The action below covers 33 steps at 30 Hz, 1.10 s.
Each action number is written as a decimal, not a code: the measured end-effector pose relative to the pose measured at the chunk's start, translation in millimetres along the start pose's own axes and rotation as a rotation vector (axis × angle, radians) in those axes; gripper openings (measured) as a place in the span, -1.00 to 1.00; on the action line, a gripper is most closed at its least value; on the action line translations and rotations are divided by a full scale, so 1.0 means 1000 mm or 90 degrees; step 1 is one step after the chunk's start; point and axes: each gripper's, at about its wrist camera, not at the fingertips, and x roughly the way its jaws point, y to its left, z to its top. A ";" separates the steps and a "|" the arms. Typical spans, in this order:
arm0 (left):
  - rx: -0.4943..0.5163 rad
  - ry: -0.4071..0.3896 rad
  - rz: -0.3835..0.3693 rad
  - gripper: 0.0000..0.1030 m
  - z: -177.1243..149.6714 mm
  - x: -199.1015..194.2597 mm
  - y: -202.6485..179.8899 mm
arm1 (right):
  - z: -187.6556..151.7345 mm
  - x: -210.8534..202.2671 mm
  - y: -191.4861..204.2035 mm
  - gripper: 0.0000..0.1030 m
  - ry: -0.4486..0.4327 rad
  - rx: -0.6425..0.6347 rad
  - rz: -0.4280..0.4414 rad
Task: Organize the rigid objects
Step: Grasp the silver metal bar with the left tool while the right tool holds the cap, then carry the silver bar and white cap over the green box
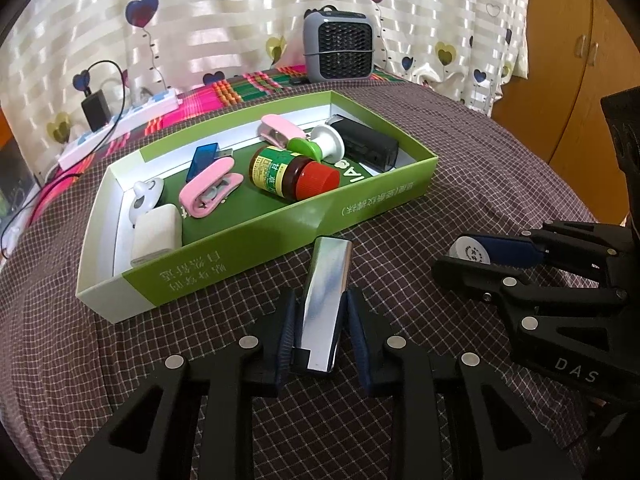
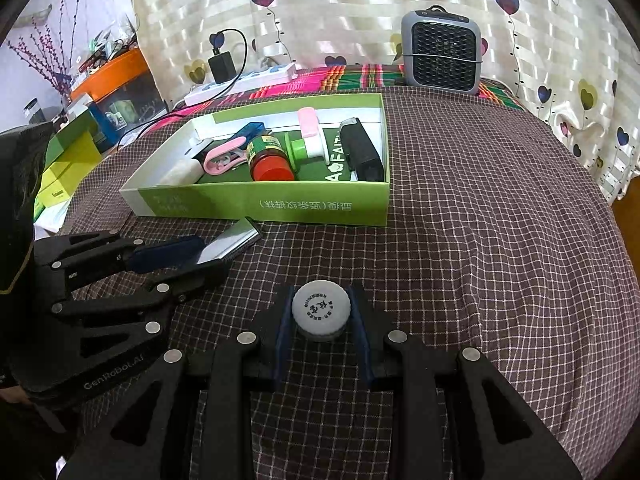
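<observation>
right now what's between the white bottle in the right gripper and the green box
Only bare checked cloth lies between the white bottle and the green box, in the right wrist view. The silver bar sits off to the left.

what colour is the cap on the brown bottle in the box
Red: the bottle cap shows best in the left wrist view, lying in the green box.

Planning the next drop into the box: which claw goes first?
Probably left: its claw grips the shiny silver metal block, nearest the green cardboard box. The right claw, with the white round-capped bottle, sits farther back.
</observation>
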 end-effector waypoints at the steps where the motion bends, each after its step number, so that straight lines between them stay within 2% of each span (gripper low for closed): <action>1: 0.000 0.000 0.000 -0.52 0.000 0.000 0.000 | 0.000 0.000 0.000 -0.44 0.000 0.000 -0.001; 33: -0.021 -0.010 0.004 -0.57 -0.007 -0.014 0.002 | -0.002 -0.008 0.010 -0.44 -0.015 -0.014 -0.003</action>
